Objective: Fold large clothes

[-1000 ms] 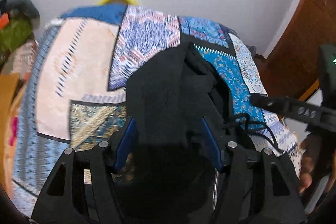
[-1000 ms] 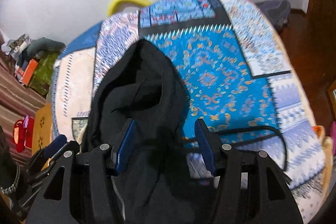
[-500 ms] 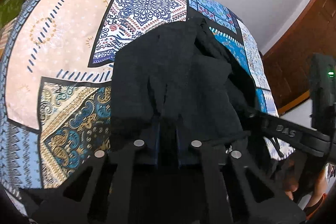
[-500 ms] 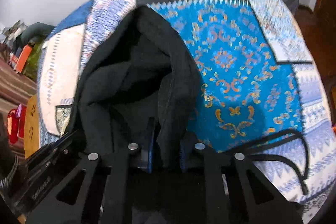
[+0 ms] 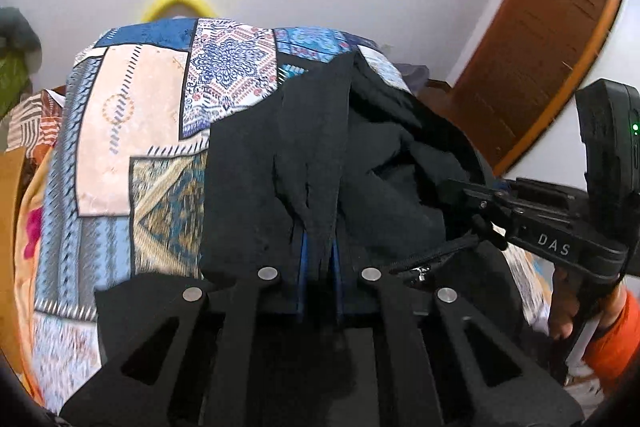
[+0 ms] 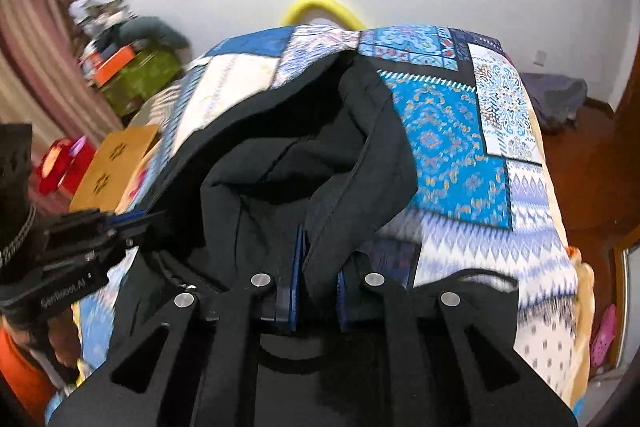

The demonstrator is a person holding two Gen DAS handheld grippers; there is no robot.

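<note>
- The black fleece-lined hooded jacket (image 5: 256, 187) lies along the middle of the patchwork-print bedspread (image 5: 132, 131), reaching from the near edge toward the far edge, where a yellow curved tube (image 5: 176, 3) shows.
- It looks soft, limp and fairly bulky, likely of moderate weight; it will sag and bunch wherever it is not supported, so I judge hems, seams and the zip edge the best places to grip, one for each tool.
- The left gripper (image 5: 318, 259) is pinched narrow on a gathered ridge of the jacket's outer cloth at the near edge.
- The right gripper (image 6: 318, 279) is likewise closed tight, on the hood's rim; its drawcord (image 6: 472, 277) loops loose over the bedspread toward the right edge.
- A second ago both pairs of blue pads stood wide apart over the cloth; half a second ago they had closed on it. Now the views have tilted up to show more wall, and the pinched cloth appears to rise from the bedspread.
</note>
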